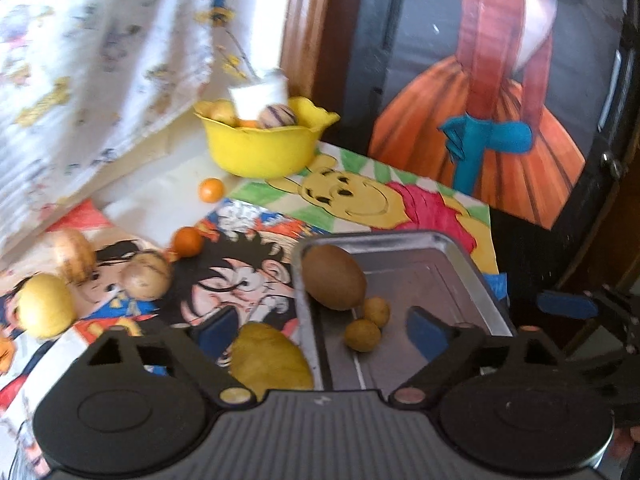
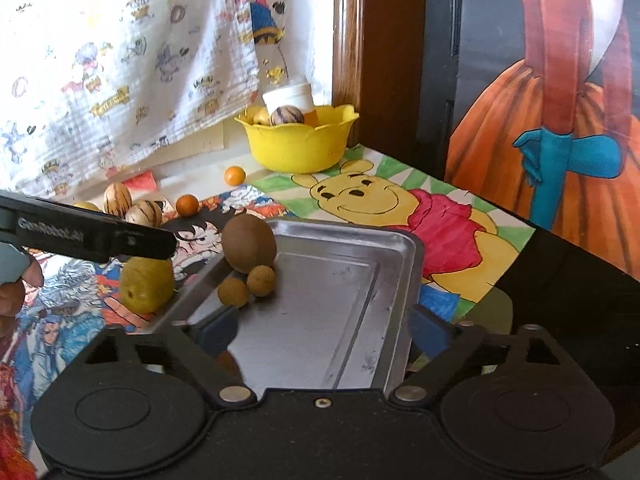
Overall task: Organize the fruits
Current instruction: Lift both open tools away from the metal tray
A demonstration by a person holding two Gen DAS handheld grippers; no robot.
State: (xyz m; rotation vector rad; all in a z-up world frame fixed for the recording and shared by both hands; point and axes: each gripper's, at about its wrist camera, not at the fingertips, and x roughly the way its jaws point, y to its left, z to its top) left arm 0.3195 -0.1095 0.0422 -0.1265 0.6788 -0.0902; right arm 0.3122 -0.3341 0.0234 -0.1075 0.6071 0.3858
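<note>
Yellow-green fruit (image 1: 272,360) lay on mat just outside tray's (image 1: 472,256) left rim, touching left gripper's (image 1: 320,330) left pad; both grippers spread, empty. Right gripper (image 2: 320,332) hung over tray; left nearer.

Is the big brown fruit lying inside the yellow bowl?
No, the big brown fruit rests on the metal tray beside two small round fruits, well apart from the yellow bowl.
</note>
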